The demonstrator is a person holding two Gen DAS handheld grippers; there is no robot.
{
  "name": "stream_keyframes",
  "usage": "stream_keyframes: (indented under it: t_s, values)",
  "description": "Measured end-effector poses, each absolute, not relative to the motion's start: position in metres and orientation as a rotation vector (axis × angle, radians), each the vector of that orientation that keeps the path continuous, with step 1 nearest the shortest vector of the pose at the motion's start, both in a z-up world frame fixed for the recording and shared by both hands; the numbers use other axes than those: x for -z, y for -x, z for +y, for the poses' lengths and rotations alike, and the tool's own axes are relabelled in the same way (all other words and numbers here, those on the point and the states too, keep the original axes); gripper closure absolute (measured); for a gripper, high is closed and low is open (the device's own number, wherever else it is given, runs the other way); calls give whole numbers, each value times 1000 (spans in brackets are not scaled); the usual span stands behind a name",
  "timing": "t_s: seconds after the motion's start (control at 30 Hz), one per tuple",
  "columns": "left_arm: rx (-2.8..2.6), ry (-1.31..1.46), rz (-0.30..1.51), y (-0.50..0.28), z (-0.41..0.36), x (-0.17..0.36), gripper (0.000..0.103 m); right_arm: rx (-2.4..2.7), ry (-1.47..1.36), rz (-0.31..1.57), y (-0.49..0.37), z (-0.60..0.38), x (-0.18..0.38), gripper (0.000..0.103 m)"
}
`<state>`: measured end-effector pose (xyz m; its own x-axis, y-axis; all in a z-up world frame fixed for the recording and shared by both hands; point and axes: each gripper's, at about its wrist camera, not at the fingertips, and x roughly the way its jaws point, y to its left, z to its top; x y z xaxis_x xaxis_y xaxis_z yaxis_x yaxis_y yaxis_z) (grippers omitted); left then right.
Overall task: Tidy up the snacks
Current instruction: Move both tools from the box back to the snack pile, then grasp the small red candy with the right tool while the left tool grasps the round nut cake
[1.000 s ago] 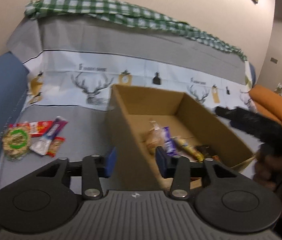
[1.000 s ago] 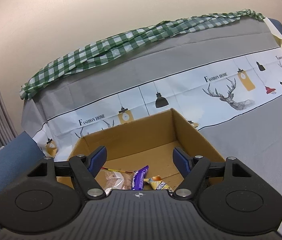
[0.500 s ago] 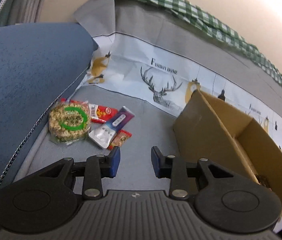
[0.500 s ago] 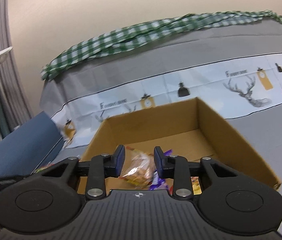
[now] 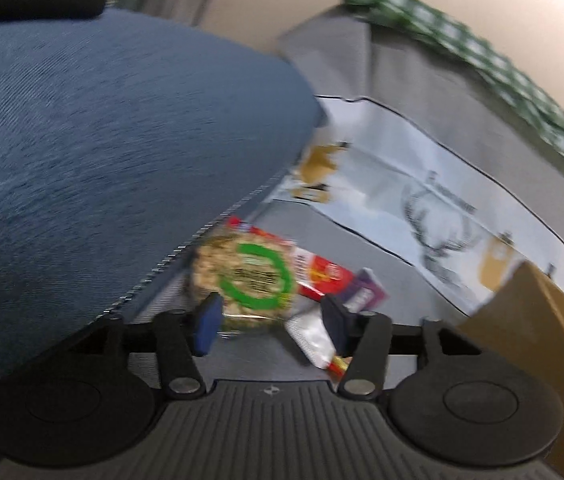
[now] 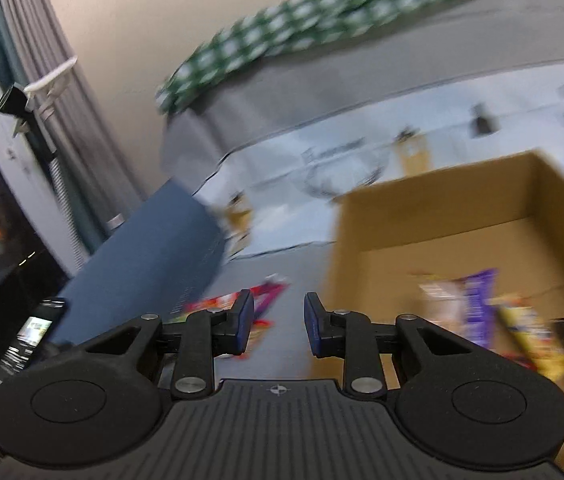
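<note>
On the grey cloth-covered sofa seat, against a rounded blue denim-like cushion, lies a small heap of snacks: a round clear-wrapped cake of puffed grain with a green ring label, a flat red packet under its right edge, a purple-and-white sachet lying slantwise, and a little red-and-yellow bar at its near end. The left tool hovers just short of the heap with its blue-padded jaws spreading; the round cake and the sachet show through the gap, but the pads press on nothing. To the right, the plain brown corner of a cardboard box cuts in.

The right wrist view alone shows into the box: smooth corrugated walls, open top, with a glossy purple wrapper, a yellow packet and some dark ones lying on its floor at the near right. It also shows pleated grey curtains at far left and a lit phone screen near left. The right tool has its jaws closing, narrow and empty, aimed at the bare seat between the box and the heap. The blurred red and purple packets lie just beyond its left pad. Both views show a green checked cloth draped along the sofa back, above a white printed band with antlered deer.
</note>
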<state>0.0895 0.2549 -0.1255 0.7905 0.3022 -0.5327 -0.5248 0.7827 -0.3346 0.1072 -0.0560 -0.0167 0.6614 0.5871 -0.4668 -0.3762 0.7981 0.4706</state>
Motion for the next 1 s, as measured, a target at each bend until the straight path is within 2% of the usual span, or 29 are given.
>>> stream_keyframes:
  t_s: [0.07,0.17,0.33,0.6,0.77,0.83,0.9,1.0]
  values:
    - [-499,523,482,-90,262,129,29,-604,-347,704,-128,-24,15,74]
    - [-510,574,492,-93,270,134,29,-620,-287,788,-154,24,22,73]
    - [-511,593,482,-94,271,135,28,-582,-207,965,-194,89,66,73]
    - [-519,618,480,-96,275,138,28,-460,-151,1084,-229,132,123,71]
    - [-545,660,513,-104,281,146,27,-442,-141,1104,-240,143,135,70]
    - [-543,665,507,-107,280,147,20,-453,-93,1096,-241,147,134,80]
    - [-549,660,509,-111,279,148,18,-471,-41,1081,-237,148,133,85]
    - [-553,659,514,-116,281,148,18,-441,9,1051,-228,142,127,86]
